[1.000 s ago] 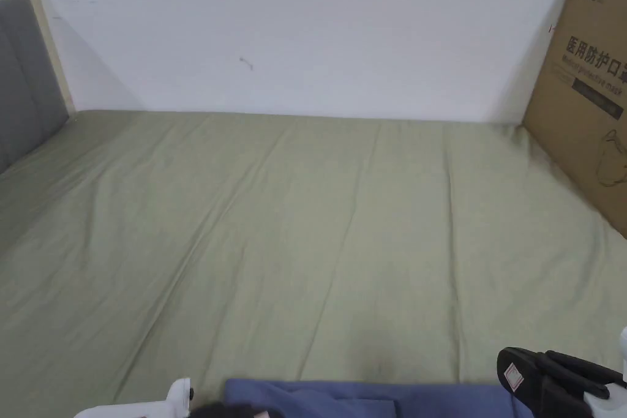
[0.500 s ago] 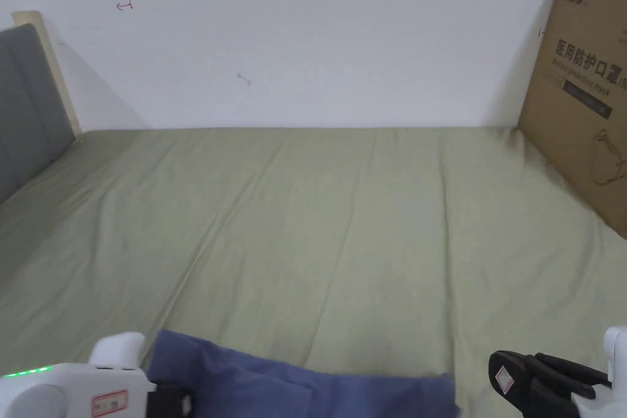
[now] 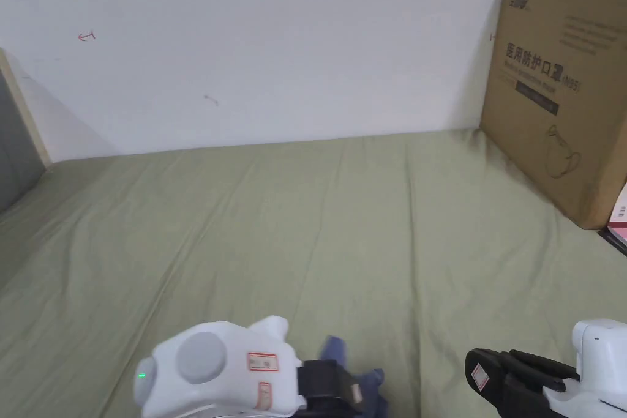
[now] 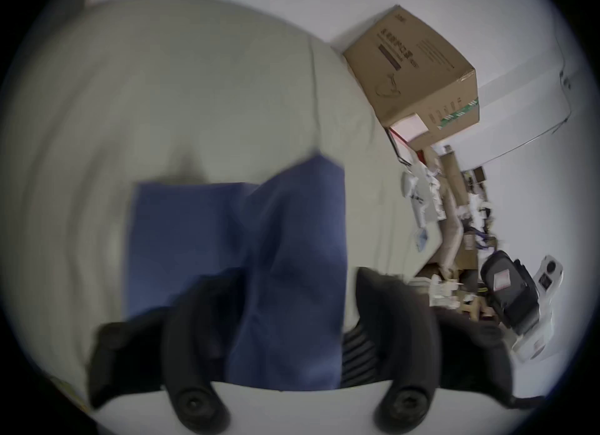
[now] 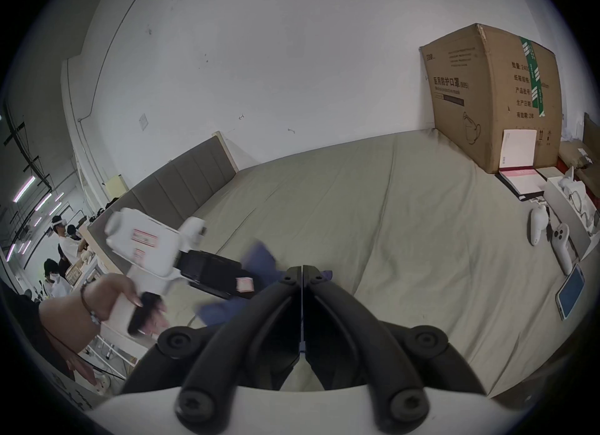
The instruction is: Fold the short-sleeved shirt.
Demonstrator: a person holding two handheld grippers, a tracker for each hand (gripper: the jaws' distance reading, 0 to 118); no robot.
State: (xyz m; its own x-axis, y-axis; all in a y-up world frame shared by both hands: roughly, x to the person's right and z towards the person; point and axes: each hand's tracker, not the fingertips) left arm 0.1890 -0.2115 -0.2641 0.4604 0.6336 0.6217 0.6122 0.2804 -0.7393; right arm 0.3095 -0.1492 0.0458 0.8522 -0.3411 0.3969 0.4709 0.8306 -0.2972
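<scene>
The blue short-sleeved shirt [image 3: 365, 378] is bunched at the bed's near edge, right at the black jaws of my left gripper [image 3: 343, 385]. In the left gripper view the shirt [image 4: 243, 247] lies partly folded on the sheet and runs up between the jaws of the left gripper [image 4: 287, 279]. Those jaws stand wide apart and the right one is clear of the cloth. My right gripper [image 3: 480, 373] hovers low at the right, shut with nothing in it. In its own view the right gripper [image 5: 302, 268] has its jaws together, with the shirt [image 5: 259, 257] just beyond them.
A green sheet [image 3: 306, 223] covers the bed. A large cardboard box [image 3: 563, 89] stands at the back right against the wall, and a grey headboard [image 3: 12, 156] is at the left. Two controllers [image 5: 535, 231], a phone [image 5: 569, 292] and a notebook [image 5: 519, 182] lie at the right edge. People [image 5: 61, 240] stand far off.
The left gripper has risen into view and swung right. The shirt, spread along the near edge before, is now a small bunch at its jaws. The right gripper has hardly moved.
</scene>
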